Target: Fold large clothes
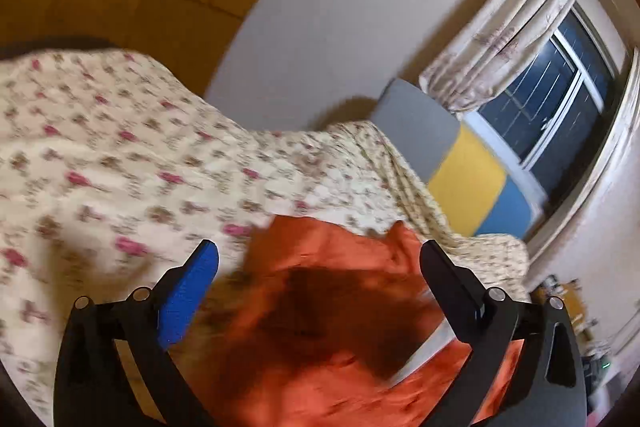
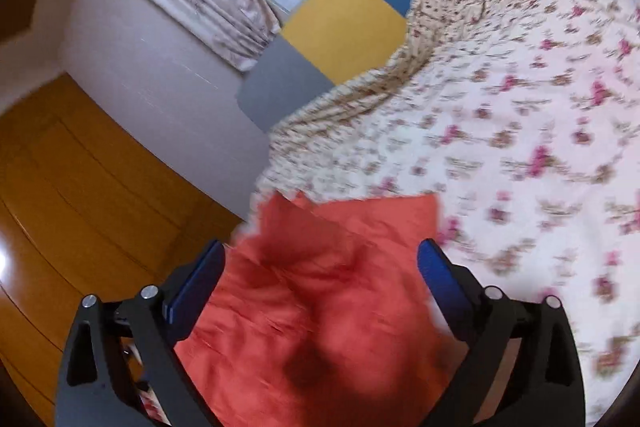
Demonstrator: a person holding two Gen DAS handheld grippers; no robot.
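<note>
An orange-red garment (image 1: 332, 311) lies crumpled on a floral bedspread (image 1: 120, 155). My left gripper (image 1: 320, 255) hovers just over its near part, jaws spread wide, the cloth lying below the gap and touching neither pad. In the right wrist view the same orange-red garment (image 2: 320, 291) lies beneath my right gripper (image 2: 320, 255), which is also open with its blue pads (image 2: 200, 283) well apart and nothing clamped. Both pictures are blurred by motion.
The floral bedspread (image 2: 500, 147) covers a bed with a grey, yellow and blue padded headboard (image 2: 340, 23). A dark window (image 1: 552, 99) with pale curtains (image 1: 512, 15) is behind it. Wooden wardrobe panels (image 2: 80, 187) stand at the side, beside a white wall (image 1: 340, 27).
</note>
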